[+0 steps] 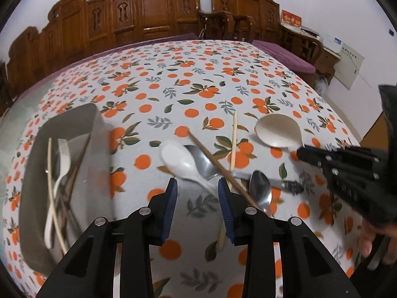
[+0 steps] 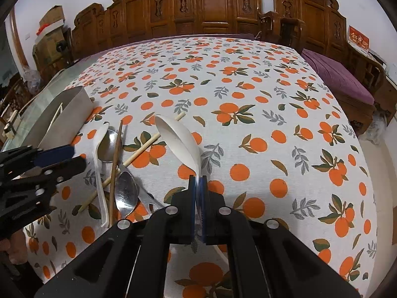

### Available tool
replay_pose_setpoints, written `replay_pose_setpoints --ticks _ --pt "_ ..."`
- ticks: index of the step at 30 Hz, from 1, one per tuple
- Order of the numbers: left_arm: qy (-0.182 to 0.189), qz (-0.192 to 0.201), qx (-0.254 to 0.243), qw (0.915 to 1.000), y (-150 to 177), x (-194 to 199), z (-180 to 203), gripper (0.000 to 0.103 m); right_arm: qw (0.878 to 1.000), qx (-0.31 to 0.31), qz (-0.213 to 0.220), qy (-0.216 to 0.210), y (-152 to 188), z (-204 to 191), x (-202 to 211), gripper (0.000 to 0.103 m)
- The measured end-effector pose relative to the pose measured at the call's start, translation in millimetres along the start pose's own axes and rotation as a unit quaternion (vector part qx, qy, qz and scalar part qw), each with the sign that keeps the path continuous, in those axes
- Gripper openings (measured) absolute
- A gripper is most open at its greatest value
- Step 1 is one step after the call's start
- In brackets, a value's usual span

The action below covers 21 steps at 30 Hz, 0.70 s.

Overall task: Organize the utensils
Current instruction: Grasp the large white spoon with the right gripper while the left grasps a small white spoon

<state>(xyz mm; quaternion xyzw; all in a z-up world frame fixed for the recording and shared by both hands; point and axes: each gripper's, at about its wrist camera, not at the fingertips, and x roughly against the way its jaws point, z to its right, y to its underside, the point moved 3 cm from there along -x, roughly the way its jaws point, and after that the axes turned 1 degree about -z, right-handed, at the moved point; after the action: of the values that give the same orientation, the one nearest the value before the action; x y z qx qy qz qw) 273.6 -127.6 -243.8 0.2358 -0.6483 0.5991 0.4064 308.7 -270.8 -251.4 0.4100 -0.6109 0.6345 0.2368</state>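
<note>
Orange-print tablecloth point(image 2: 248, 94); red sign point(image 2: 358, 38) unreadable; right hand-held gripper point(image 2: 197, 186) clamps ladle point(image 2: 177, 136).

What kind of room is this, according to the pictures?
Probably a home dining or living room: a table with an orange-print tablecloth, carved wooden chairs along the wall, and a purple-cushioned bench.

Left gripper point(image 1: 197, 188) agape, right gripper point(image 2: 197, 186) clamped

Home dining room — orange-print tablecloth point(image 2: 248, 87), carved wooden chairs point(image 2: 213, 7), purple seat cushion point(image 2: 340, 77)
</note>
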Motion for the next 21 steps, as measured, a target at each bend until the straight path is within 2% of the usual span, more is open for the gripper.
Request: replay_pose_setpoints --ticks 6,12,15,17,20,21 --pt "-0.001 -0.025 0.015 0.9996 -2.5 -22.2 4.3 0.032 1.000 0.000 -0.001 -0.002 -0.1 -0.6 -1.9 0.005" --pt "-0.002 -0.034 0.030 0.9990 -2.6 -28.2 2.3 0.032 1.000 -0.009 0.000 -0.004 -1.1 1.0 -1.9 0.005" --pt "0.000 -0.035 0.033 0.9988 -1.4 -27.9 0.2 0.021 1.000 -0.008 -0.001 -0.003 -1.4 1.6 -2.0 0.005" --pt "0.002 -0.036 0.036 0.9987 -0.4 -26.9 -3.0 0.017 1.000 -0.008 -0.001 -0.002 -1.8 1.7 -1.4 0.005" --pt "-0.003 -0.037 0.040 0.9985 1.4 -24.3 -8.3 0.007 1.000 -0.007 -0.001 -0.001 -1.9 0.8 -1.7 0.005" --pt "-0.002 -0.037 0.040 0.9985 1.8 -23.9 -9.3 0.007 1.000 -0.007 -0.001 -0.001 -2.0 0.9 -1.4 0.005"
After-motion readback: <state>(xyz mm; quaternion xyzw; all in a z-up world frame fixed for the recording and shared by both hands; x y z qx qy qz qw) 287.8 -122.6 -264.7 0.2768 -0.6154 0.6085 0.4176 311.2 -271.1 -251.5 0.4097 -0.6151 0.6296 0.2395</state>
